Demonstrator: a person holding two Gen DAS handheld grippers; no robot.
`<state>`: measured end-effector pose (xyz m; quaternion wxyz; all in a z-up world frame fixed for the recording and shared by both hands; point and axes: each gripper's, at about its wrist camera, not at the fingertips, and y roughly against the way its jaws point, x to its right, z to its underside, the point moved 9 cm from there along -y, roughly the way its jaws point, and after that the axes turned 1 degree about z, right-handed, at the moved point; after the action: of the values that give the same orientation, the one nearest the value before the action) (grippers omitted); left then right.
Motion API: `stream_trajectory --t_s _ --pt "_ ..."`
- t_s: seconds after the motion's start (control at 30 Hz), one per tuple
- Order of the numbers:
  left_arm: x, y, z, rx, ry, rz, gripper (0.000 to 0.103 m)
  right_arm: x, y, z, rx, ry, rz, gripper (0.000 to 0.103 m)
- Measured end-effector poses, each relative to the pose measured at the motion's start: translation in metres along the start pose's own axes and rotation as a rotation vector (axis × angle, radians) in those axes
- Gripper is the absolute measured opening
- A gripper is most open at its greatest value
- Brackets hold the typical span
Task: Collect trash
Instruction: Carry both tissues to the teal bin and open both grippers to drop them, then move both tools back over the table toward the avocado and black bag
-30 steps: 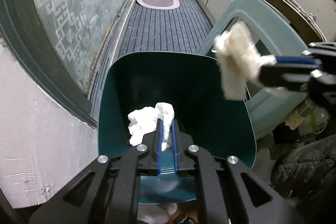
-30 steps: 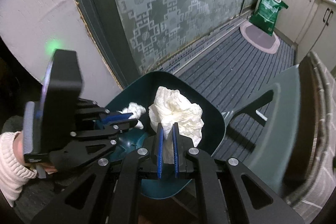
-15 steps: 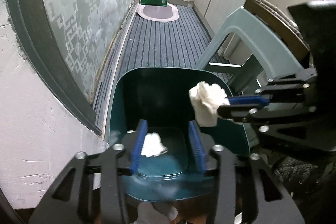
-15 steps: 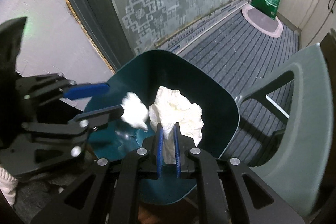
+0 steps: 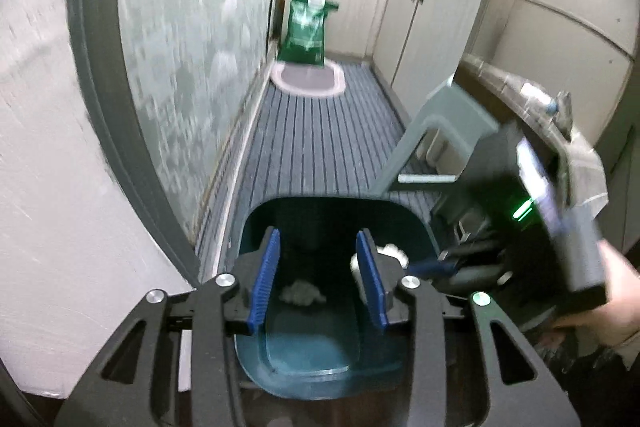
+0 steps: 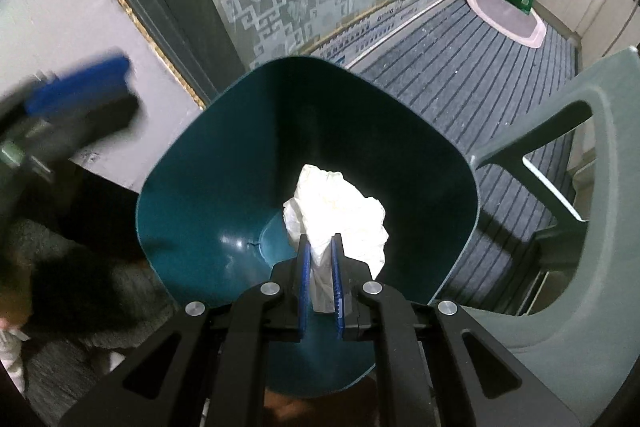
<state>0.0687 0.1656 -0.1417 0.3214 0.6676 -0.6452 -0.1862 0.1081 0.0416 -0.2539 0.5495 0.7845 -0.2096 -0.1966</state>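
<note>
White tissue wad (image 6: 336,219) pinched in closed right gripper (image 6: 320,277) above teal bin (image 6: 192,195); left gripper (image 5: 318,279) wide, empty.

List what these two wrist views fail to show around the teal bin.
- Left wrist: the right gripper tips and its tissue wad sit behind the left gripper's right finger.
- Right wrist: the small dropped tissue is hidden behind the wad.
- Right wrist: the left gripper is motion-blurred.
- Both: the teal bin base is cut off by gripper bodies.
</note>
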Motion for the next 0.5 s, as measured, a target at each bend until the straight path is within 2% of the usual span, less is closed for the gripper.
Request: stream_trajectory --t_s 0.07,0.23,0.33,0.4,0.5 --pt "0.004 0.011 -0.010 0.051 0.000 0.008 0.035 -0.001 -0.004 0.003 -0.010 0.003 -0.001 0.011" --pt "0.012 0.039 -0.032 0.174 0.012 0.035 0.030 -0.005 -0.008 0.006 -0.025 0.017 -0.005 0.014" --pt "0.018 0.056 -0.044 0.246 0.015 0.056 0.030 -0.009 -0.008 0.008 -0.028 0.035 -0.008 0.020" --pt "0.022 0.064 -0.048 0.276 0.018 0.066 0.029 -0.012 -0.008 0.010 -0.034 0.042 -0.015 0.030" --pt "0.028 0.070 -0.054 0.301 0.018 0.070 0.027 -0.016 -0.007 0.011 -0.028 0.056 -0.018 0.034"
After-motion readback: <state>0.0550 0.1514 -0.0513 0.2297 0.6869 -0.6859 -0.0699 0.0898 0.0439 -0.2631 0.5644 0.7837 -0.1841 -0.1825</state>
